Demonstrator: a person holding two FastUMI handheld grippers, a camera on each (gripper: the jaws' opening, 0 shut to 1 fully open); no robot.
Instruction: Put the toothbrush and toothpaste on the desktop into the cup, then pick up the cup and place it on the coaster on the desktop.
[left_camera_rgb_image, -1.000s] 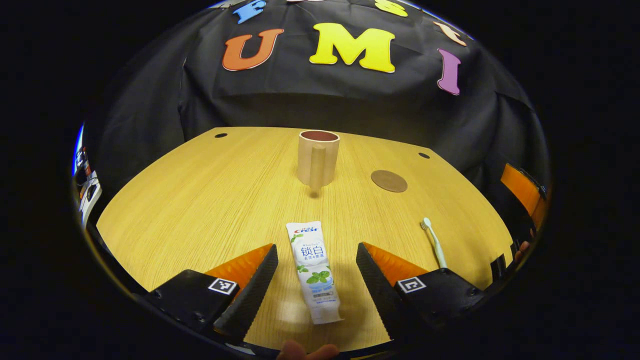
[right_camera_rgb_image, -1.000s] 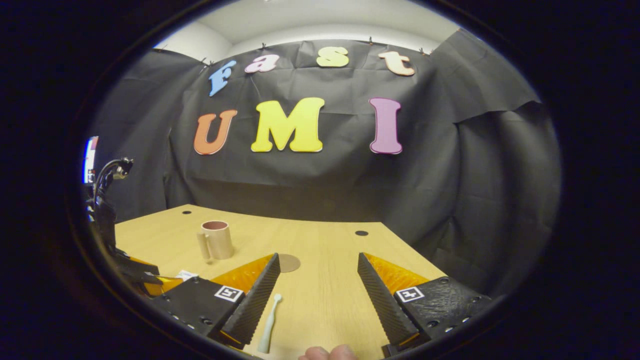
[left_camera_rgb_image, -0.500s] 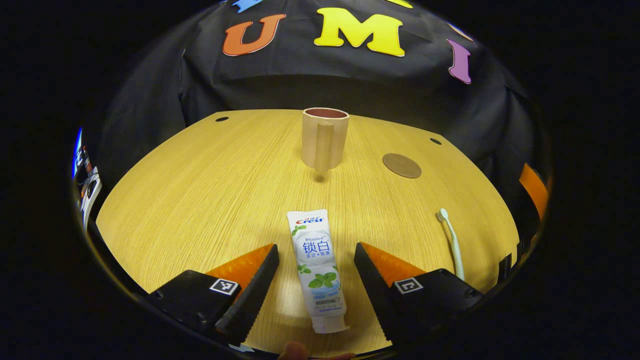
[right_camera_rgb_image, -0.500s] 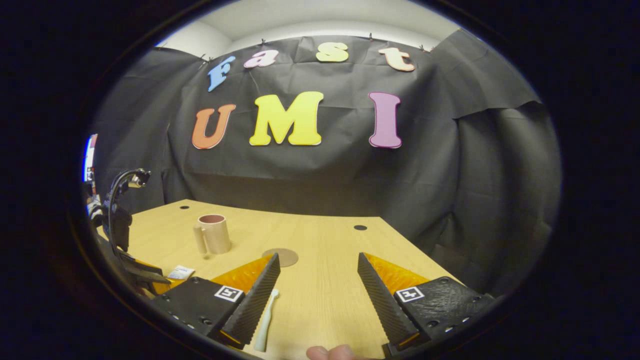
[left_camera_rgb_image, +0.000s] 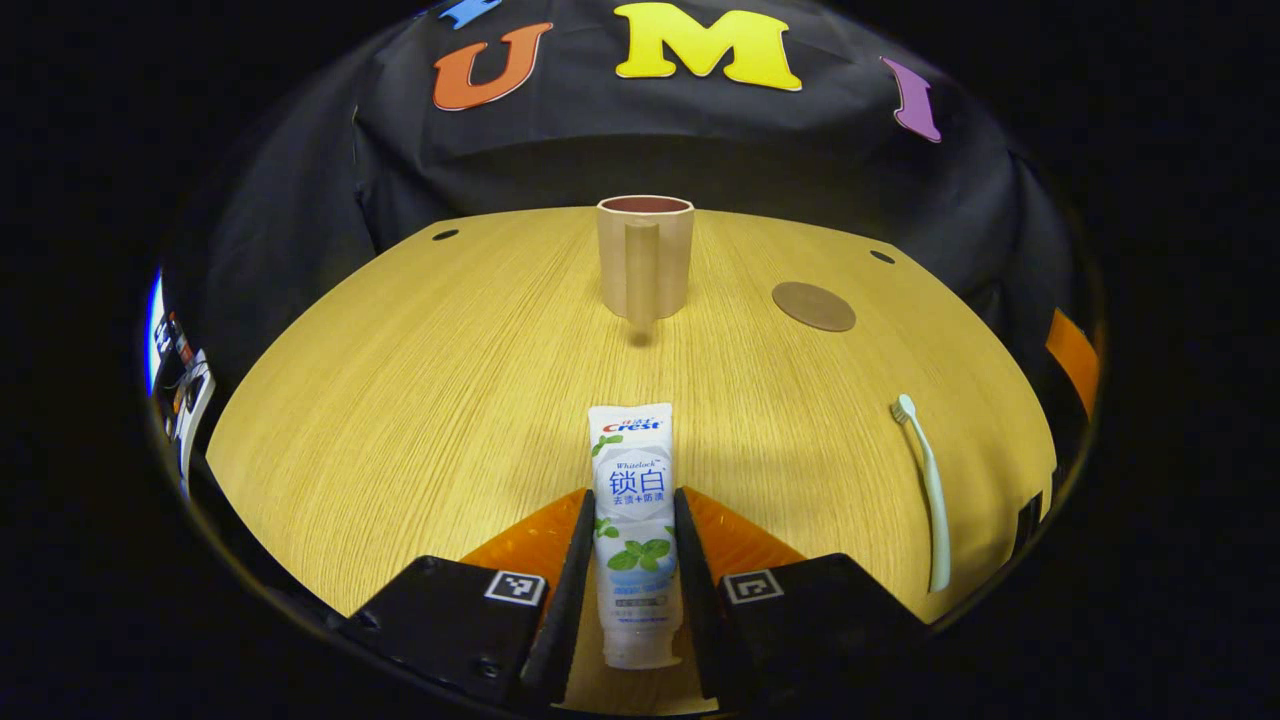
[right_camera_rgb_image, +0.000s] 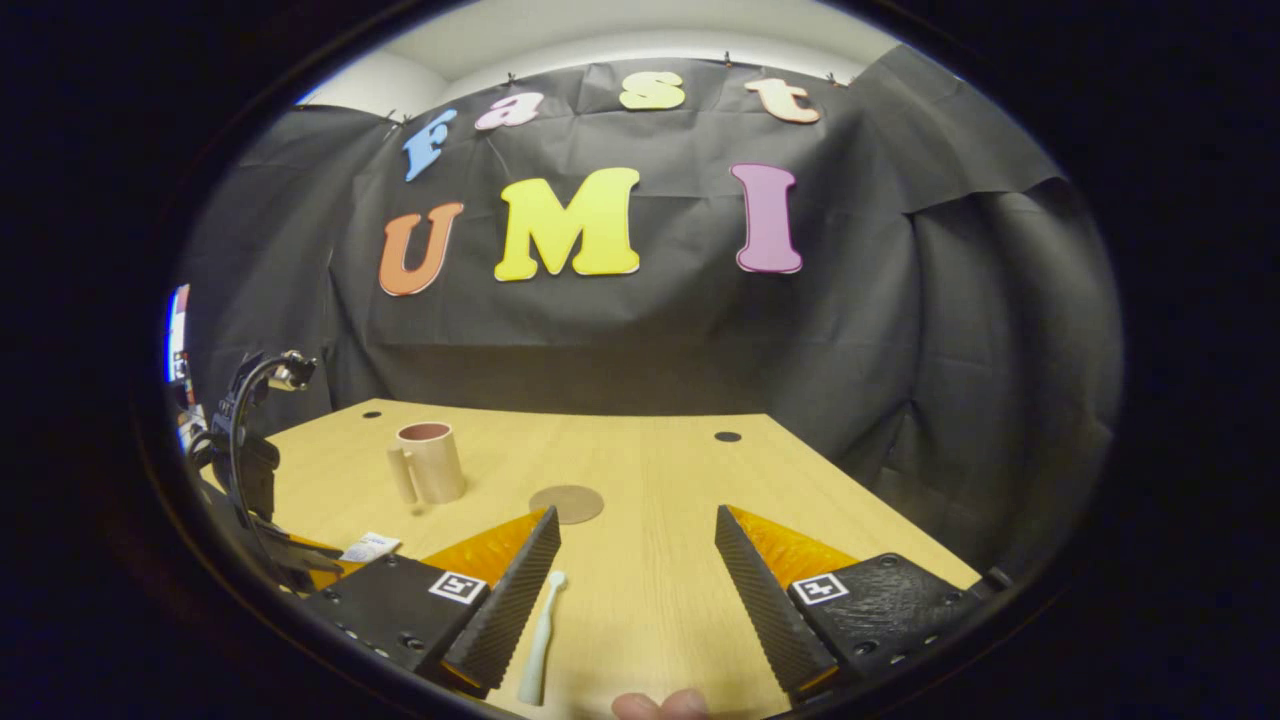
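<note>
- Wooden desktop (left_camera_rgb_image: 420, 400) w/ black cloth wall behind; small dark holes near far corners.
- Toothpaste (left_camera_rgb_image: 636, 500) lies flat at 6 o'clock in left gripper view, cap end toward camera, crimped end pointing at the cup.
- Left gripper (left_camera_rgb_image: 630, 560): jaws drawn in close, one finger along each side of the tube, both look to be pressing on it; tube on the desk.
- Cup (left_camera_rgb_image: 644, 255) upright at 12 o'clock from the tube, well apart, handle facing camera. Dark inside; can't tell if anything's in it.
- Coaster (left_camera_rgb_image: 813, 306) at approx 2 o'clock, right of the cup, bare, not touching the cup.
- Toothbrush (left_camera_rgb_image: 925, 480) flat at 3–4 o'clock near desk's right edge, head toward far side.
- Path tube-to-cup: bare wood between.
- Right gripper (right_camera_rgb_image: 637, 590): jaws wide apart, holding nothing, above desk. Toothbrush (right_camera_rgb_image: 542, 640) lies just beside its left finger, not between the tips.
- Right gripper view also: cup (right_camera_rgb_image: 430, 462) at 10 o'clock, coaster (right_camera_rgb_image: 566, 503) just right of it, fingertip (right_camera_rgb_image: 660, 705) at 6 o'clock.
</note>
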